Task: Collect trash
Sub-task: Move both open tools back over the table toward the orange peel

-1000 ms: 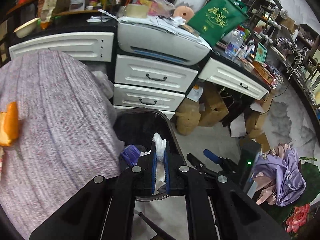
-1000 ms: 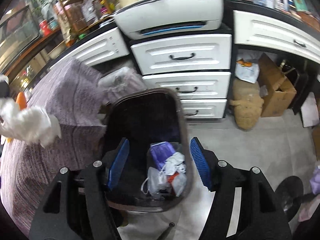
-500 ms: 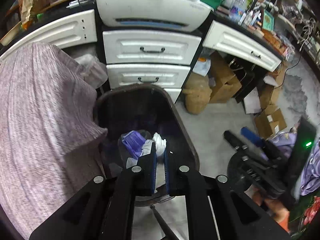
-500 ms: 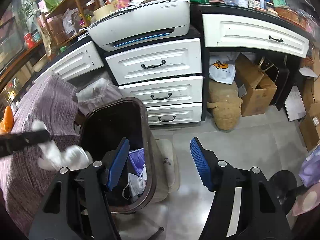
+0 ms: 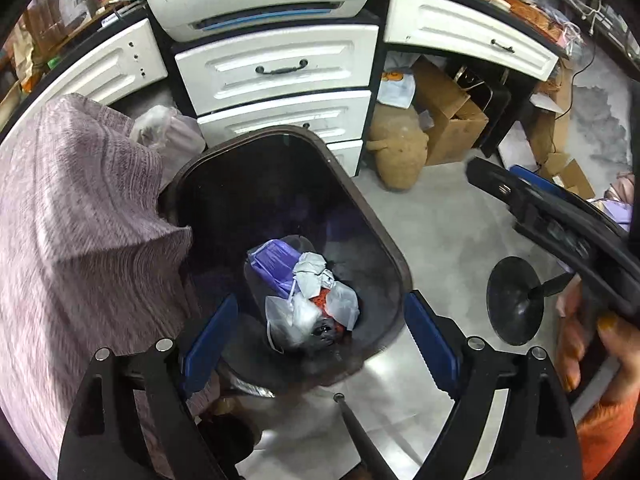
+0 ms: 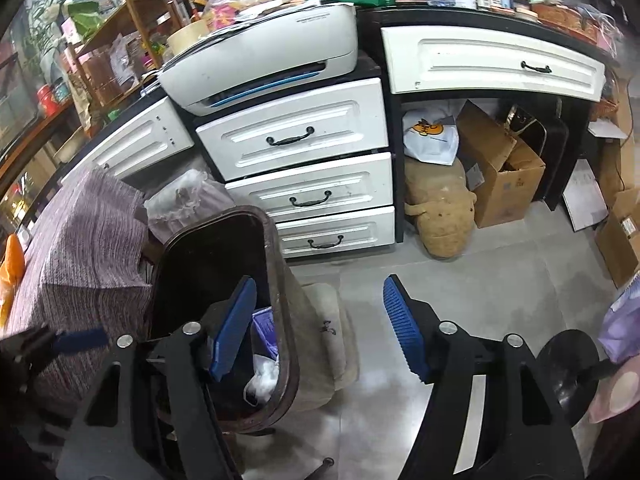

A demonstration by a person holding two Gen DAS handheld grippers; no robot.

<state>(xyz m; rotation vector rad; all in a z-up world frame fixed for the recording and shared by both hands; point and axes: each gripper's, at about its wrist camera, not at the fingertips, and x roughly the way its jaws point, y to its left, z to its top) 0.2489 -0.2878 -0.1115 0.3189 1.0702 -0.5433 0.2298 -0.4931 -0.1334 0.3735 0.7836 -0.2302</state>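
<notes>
A dark brown trash bin [image 5: 384, 236] stands on the floor beside a table draped in purple-grey cloth [image 5: 76, 216]. Inside it lie white crumpled tissues [image 5: 316, 276], a purple bag and plastic wrappers. My left gripper [image 5: 320, 336] is open and empty, right above the bin's opening. My right gripper [image 6: 320, 328] is open and empty, to the right of the bin [image 6: 280, 280], over the floor. The right gripper also shows in the left wrist view [image 5: 540, 208] at the right edge.
White drawers [image 6: 296, 140] with a printer [image 6: 264, 64] on top stand behind the bin. Cardboard boxes [image 6: 500, 168] and a tan stuffed toy [image 6: 440, 216] sit under the desk. An orange item [image 6: 12, 260] lies on the cloth. A black round stand base [image 5: 516, 300] is on the floor.
My left gripper was shut on a white tissue, moved over the bin and opened; the tissue now lies in the bin. My right gripper has moved right, away from the bin.
</notes>
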